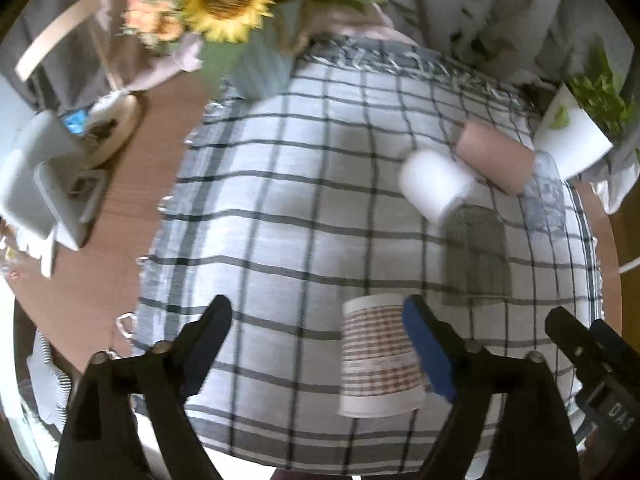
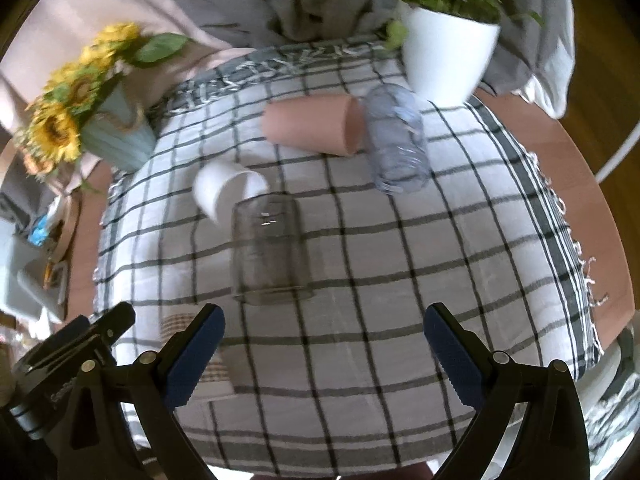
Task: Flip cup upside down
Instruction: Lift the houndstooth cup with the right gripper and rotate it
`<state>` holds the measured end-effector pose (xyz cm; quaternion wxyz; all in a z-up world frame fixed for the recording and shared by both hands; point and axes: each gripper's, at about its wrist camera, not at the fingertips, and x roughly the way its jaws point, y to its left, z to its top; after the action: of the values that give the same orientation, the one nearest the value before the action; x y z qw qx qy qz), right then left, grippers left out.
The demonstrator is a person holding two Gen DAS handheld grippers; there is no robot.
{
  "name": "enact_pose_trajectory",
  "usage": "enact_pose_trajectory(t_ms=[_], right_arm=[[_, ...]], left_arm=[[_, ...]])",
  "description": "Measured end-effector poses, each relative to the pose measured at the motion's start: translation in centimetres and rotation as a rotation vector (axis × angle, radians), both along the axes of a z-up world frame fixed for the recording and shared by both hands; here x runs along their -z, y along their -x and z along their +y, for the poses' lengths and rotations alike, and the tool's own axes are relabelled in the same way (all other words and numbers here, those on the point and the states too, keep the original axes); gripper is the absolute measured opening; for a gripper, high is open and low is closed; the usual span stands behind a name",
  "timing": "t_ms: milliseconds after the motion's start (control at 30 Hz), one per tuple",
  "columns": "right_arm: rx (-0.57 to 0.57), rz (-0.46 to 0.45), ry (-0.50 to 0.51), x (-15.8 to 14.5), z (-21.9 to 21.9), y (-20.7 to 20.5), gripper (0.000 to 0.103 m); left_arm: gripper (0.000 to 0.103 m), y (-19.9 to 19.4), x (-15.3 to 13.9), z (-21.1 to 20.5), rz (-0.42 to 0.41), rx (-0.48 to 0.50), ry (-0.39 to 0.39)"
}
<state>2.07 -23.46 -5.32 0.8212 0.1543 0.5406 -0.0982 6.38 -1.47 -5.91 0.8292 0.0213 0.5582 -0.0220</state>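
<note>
A patterned paper cup (image 1: 380, 356) stands upside down on the checked cloth (image 1: 280, 200), just inside my left gripper's right finger. My left gripper (image 1: 320, 320) is open and holds nothing. The cup shows partly behind my right gripper's left finger in the right wrist view (image 2: 180, 324). My right gripper (image 2: 324, 324) is open and empty above the cloth (image 2: 400, 280). A smoky glass (image 2: 272, 248) stands upside down ahead of it. A white cup (image 2: 228, 190), a pink cup (image 2: 312, 124) and a clear bluish glass (image 2: 396, 136) lie on their sides further back.
A sunflower vase (image 1: 260, 60) stands at the back left and a white plant pot (image 2: 444, 52) at the back right. A white stand and a dish (image 1: 112, 120) sit on the wooden table left of the cloth. The right gripper shows at the left view's right edge (image 1: 592, 352).
</note>
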Motion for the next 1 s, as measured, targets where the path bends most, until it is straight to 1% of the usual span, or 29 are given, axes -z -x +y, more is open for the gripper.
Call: enact_pose_trajectory(t_ms=[33,133,200,333,467,533,633,667,800,867,1000], right_arm=[[-0.012,-0.005,-0.006,-0.3,0.4,-0.1,0.1],[-0.04,-0.018,-0.021,-0.8,1.5,-0.4,0.1],[-0.069,-0.02,-0.032,-1.1,2.5,-1.0,0.1],[-0.169,-0.003,-0.071,-1.1,5.4,-2.5,0.1],[-0.268,0.073,-0.109,0.2,8.3,-4.6,0.1],[-0.3,0.111,-0.121,1.0,9.4,-5.4,0.095],[-0.354,0.179,-0.14,2.4,11.1,-6.8,0.094],[-0.372,0.219,-0.138,3.2,11.7,-7.4,0.092],[-0.401,0.325,-0.149,5.5,13.1,-9.0,0.087],[-0.41,0.376,-0.145,6.9,13.5,-9.6,0.087],[-0.408,0.438,-0.146,8.7,14.1,-10.0,0.079]], left_arm=[[0.094,0.2,-0.2,0.8,-0.009,-0.018,-0.002],[0.094,0.5,0.0,2.9,-0.013,-0.057,-0.021],[0.094,0.7,0.3,4.1,-0.001,-0.073,-0.024],[0.094,0.9,1.1,6.9,0.029,-0.115,-0.01],[0.094,1.2,1.9,9.1,0.043,-0.148,-0.007],[0.094,1.3,2.2,9.8,0.049,-0.158,-0.015],[0.094,1.2,3.1,10.7,0.065,-0.167,-0.002],[0.094,1.2,3.4,10.9,0.071,-0.167,0.005],[0.094,0.8,4.7,11.6,0.093,-0.167,0.012],[0.094,0.7,5.2,11.8,0.102,-0.17,0.011],[0.094,0.4,6.1,12.1,0.125,-0.171,0.018]])
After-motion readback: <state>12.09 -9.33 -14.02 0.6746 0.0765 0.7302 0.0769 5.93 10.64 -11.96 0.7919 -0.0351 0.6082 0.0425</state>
